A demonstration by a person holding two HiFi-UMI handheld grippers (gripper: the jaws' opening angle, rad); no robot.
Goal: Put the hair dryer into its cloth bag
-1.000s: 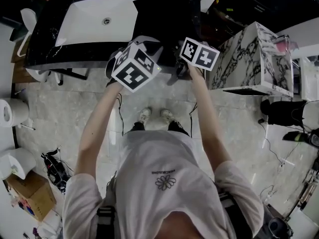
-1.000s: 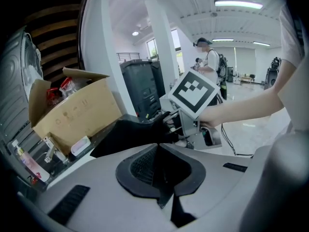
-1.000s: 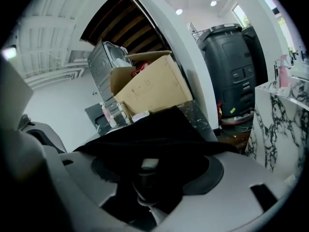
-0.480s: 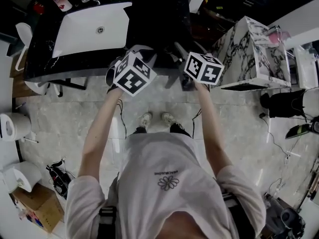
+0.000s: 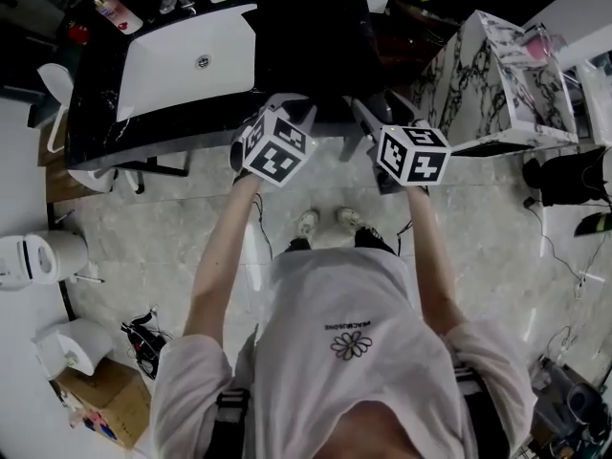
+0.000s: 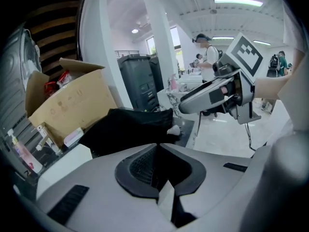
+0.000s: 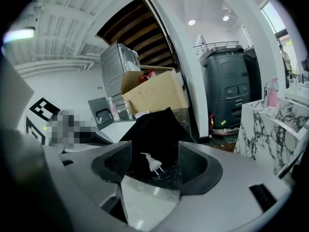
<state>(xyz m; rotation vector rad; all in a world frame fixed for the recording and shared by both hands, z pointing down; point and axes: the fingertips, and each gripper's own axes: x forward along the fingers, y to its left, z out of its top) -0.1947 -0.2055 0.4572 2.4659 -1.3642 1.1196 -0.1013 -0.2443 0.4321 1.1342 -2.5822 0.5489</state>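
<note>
The black cloth bag point(image 6: 126, 127) lies crumpled on the dark counter point(image 5: 316, 27). A white plug point(image 7: 153, 164) rests on the counter at the bag's near edge and also shows in the left gripper view point(image 6: 173, 129). The hair dryer's body is not visible. My left gripper point(image 6: 155, 148) is shut just short of the bag, with nothing seen between its pads. My right gripper point(image 7: 154, 152) is open, and the plug lies beyond its gap, untouched. From the head view both grippers, left point(image 5: 280, 106) and right point(image 5: 367, 119), hover at the counter's front edge.
A white sink point(image 5: 186, 60) is set in the counter's left half, with bottles behind it. An open cardboard box point(image 6: 67, 105) stands behind the bag, a grey bin point(image 6: 137, 81) to its right. A marble-patterned cabinet point(image 5: 497, 84) stands right of the counter.
The right gripper has slid to the right and rolled slightly. The left gripper has sunk a little toward the counter. The head view itself has shifted.
</note>
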